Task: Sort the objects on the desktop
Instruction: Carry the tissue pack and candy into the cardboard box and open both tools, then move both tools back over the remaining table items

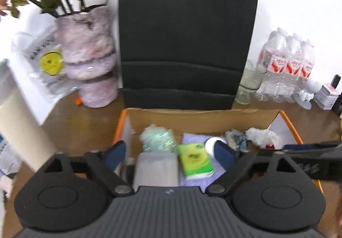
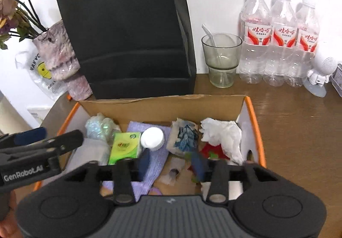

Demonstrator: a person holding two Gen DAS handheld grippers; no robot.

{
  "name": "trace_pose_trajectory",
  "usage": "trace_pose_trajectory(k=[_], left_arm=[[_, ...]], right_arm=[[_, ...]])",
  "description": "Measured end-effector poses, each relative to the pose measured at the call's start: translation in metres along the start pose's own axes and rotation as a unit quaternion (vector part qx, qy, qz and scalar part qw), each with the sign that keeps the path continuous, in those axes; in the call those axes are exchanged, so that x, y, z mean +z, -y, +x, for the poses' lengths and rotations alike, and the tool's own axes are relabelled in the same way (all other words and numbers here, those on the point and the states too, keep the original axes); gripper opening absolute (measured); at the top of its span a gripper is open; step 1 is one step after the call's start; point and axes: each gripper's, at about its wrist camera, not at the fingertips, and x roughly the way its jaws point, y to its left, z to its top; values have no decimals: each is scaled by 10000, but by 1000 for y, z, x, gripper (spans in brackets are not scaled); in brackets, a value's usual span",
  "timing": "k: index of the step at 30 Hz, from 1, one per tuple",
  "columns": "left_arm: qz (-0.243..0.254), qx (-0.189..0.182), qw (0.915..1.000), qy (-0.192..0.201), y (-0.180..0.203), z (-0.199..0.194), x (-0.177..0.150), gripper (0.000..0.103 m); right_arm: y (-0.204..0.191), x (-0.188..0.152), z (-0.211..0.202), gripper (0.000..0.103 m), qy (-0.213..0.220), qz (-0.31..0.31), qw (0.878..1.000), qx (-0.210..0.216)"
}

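brown counter (image 2: pixel 299 131) carries an orange-edged cardboard box (image 2: pixel 162 107) under both tools. left tool (image 1: pixel 171 152) gapes wide, empty, over a green tissue pack (image 1: pixel 195 161); right tool (image 2: pixel 171 163) stands half open, empty. beyond: black bag (image 2: pixel 128 34), bottles (image 2: pixel 280 36).

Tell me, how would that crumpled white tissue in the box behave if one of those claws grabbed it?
The crumpled white tissue looks thin and creased, so it would probably squash flat and feel almost weightless. It seems floppy, likely to droop from the grip. It partly lies over the red scrap, which might get dragged along.
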Motion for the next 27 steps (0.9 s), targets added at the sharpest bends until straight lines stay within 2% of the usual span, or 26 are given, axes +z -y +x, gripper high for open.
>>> trace_pose_trajectory(k=[3, 6, 9, 11, 13, 15, 17, 21, 27], left_arm=[[-17, 229, 9997, -129, -5, -16, -7, 103], [-12, 219, 9991, -368, -11, -29, -11, 103], [3, 353, 9991, -233, -13, -51, -19, 103], [10, 373, 9993, 26, -12, -66, -25, 103], [108, 373, 9981, 475, -9, -83, -33, 103], [224, 410, 9931, 1072, -5, -97, -45, 103], [319, 258, 9881, 1485, -2, -107, -58, 103], [234, -71, 9848, 1719, 2, -117, -76, 103], [241, -64, 9832, 1807, 6, -129, -91, 103]], right_arm=[[-2, 3, -16, 62, -297, 14, 9996, -32], [-4, -5, -34, 67, -476, -30, 9988, -140], [-6, -17, -52, 72, -428, -100, 9989, -187], [-8, -24, -68, 73, -209, -149, 9996, -141], [-13, -36, -87, 77, 297, -410, 9985, -224], [-20, -53, -105, 83, 949, -702, 9921, -414], [-21, -71, -117, 87, 1450, -808, 9853, -412], [-16, -95, -122, 87, 1834, -696, 9804, -204], [-16, -105, -120, 87, 1856, -562, 9808, -182]])
